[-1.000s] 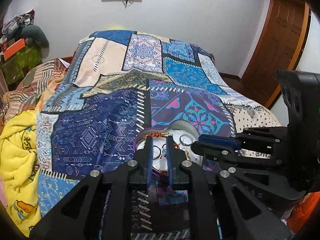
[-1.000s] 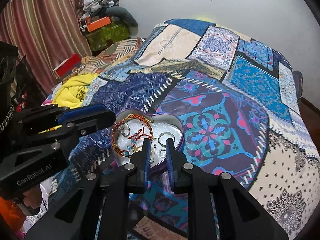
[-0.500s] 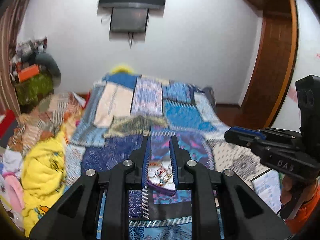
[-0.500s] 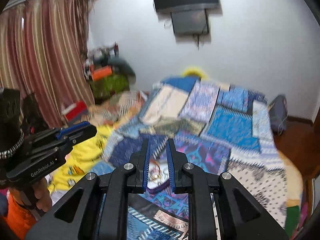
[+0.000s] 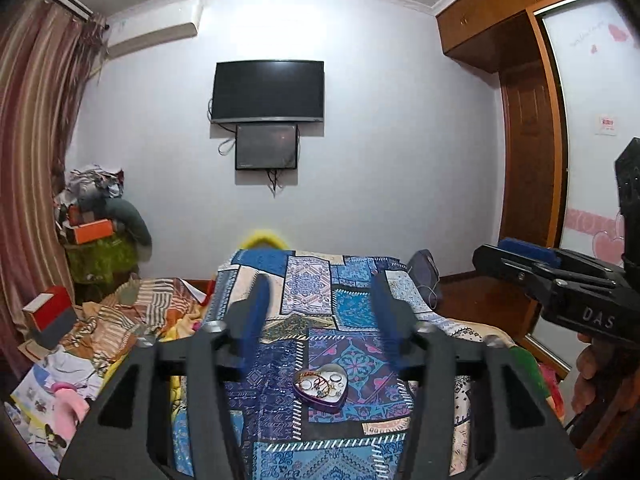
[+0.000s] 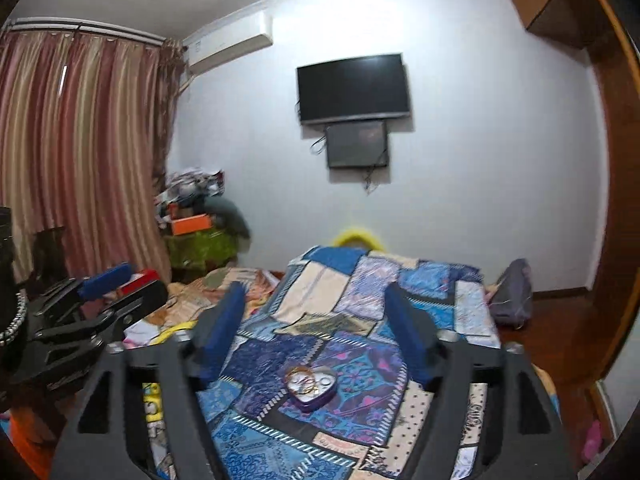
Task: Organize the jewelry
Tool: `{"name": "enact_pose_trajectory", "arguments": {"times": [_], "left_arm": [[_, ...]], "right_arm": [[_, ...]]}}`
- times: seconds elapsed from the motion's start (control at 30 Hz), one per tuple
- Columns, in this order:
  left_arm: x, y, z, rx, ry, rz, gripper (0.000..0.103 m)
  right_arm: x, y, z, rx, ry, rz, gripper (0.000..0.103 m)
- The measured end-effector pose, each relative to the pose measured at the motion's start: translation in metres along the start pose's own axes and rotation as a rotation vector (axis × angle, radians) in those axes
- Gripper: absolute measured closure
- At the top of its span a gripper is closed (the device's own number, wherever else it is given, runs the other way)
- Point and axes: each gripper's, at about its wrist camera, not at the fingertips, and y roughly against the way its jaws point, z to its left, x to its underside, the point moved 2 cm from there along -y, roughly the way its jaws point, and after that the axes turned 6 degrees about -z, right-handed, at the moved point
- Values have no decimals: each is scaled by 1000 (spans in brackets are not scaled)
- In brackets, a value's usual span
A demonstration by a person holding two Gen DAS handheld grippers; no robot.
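A purple heart-shaped tin (image 5: 320,389) with bracelets and rings inside lies on the patchwork bedspread (image 5: 308,292). It shows again in the right wrist view as the heart-shaped tin (image 6: 310,386). My left gripper (image 5: 320,282) hangs high above the bed, well back from the tin, its jaws opening with nothing between them. My right gripper (image 6: 316,288) is likewise raised, its jaws opening and empty. Each gripper appears at the edge of the other's view, the right gripper (image 5: 520,254) at the right and the left gripper (image 6: 108,276) at the left.
A yellow blanket (image 6: 172,330), striped cloth (image 5: 132,312) and papers lie at the bed's left. A cluttered stand (image 5: 100,240) and curtains (image 6: 80,152) fill the left corner. A TV (image 5: 267,91) hangs on the far wall. A wooden wardrobe (image 5: 528,180) stands at the right.
Both grippers have risen and pulled back from the tin, tilting up toward the far wall. Their jaws, nearly shut before, now stand wide apart.
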Motion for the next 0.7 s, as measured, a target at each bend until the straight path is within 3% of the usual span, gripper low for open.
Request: {"name": "enact_pose_trajectory", "arguments": {"times": [0.17,0.23,0.7], "left_arm": [[0,13,4,-32,25,-16,11],[1,15,7,-45,37,-21,6],[7,20,6,-65,37,-11,5]], "right_arm": [[0,2,1,39,13,-12,8],[1,5,2,52,23,-15,2],[10,15,3,48,30,5,2]]}}
